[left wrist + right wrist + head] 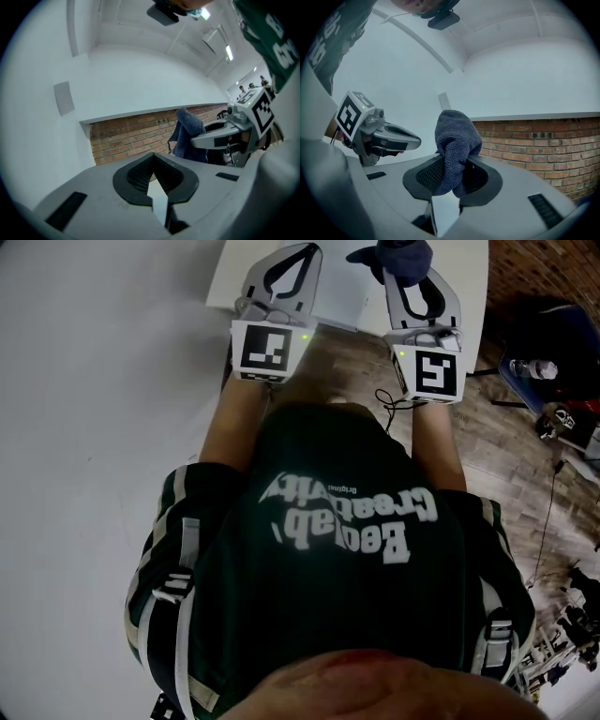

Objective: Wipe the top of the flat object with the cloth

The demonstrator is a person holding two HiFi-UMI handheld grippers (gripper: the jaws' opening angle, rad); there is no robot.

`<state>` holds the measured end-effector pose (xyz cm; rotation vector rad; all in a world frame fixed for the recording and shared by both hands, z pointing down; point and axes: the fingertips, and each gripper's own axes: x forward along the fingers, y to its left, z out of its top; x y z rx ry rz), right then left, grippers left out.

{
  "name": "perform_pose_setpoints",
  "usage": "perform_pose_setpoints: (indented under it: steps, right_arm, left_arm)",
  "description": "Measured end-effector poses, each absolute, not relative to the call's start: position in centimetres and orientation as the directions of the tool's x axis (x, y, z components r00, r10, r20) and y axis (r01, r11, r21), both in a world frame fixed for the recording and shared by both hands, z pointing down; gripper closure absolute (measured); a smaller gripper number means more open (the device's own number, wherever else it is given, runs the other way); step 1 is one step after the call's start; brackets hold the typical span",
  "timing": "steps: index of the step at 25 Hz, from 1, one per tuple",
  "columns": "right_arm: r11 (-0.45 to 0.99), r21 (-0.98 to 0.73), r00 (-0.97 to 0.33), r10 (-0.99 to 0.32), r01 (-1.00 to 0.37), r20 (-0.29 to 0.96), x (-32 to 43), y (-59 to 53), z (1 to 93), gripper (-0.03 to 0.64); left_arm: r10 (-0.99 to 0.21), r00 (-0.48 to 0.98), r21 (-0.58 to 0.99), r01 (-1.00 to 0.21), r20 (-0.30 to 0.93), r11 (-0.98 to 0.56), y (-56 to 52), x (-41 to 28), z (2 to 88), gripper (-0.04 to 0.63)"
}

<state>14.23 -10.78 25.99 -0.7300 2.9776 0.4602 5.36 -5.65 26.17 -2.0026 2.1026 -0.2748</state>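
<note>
Navy cloth [398,254] sits bunched at the far tip of my right gripper [419,292] in the head view. It is over the white flat object [342,292], whose near edge lies under both tools. My left gripper [291,270] is beside it, apart from the cloth, and both tools point away from my body. The picture cuts the slab off, so I cannot tell its long axis.

From the left gripper view, my left gripper [153,164] has its ribbed pads together at the tip with nothing between them. Off to the right, the cloth [187,133] drapes over the end of my right gripper [208,138], rising above it and hanging below.

From the right gripper view, my right gripper [451,176] is pinched on the cloth [457,140]. The cloth stands up out of the pads as a folded hump, its long axis running up from the jaws, with the ends tucked down between them. My left gripper [389,136] is off to the left, clear of the cloth, and a brick wall [543,145] runs behind.
</note>
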Motion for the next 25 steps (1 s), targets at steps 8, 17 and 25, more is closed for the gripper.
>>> perform_pose_setpoints:
  steps: [8,17,25]
  right_arm:
    - [0.853,0.264,-0.892,-0.444,-0.450,-0.085,13.1,-11.5,27.5,0.528]
    - [0.844,0.242,-0.874,-0.484,-0.478,-0.038,6.6,-14.3,29.0,0.526]
    - [0.845,0.224,-0.867,-0.499,-0.486,0.002,0.7,-17.4,29.5,0.525]
  left_arm:
    - [-0.999,-0.047,-0.289,-0.956,-0.026,0.052,-6.1,4.6,27.6,0.594]
    - [-1.000,0.007,-0.271,-0.962,0.011,-0.010,-9.5,-2.0,29.2,0.594]
    - [-0.996,0.090,-0.264,-0.960,0.015,-0.090,-13.8,-7.6,30.0,0.594]
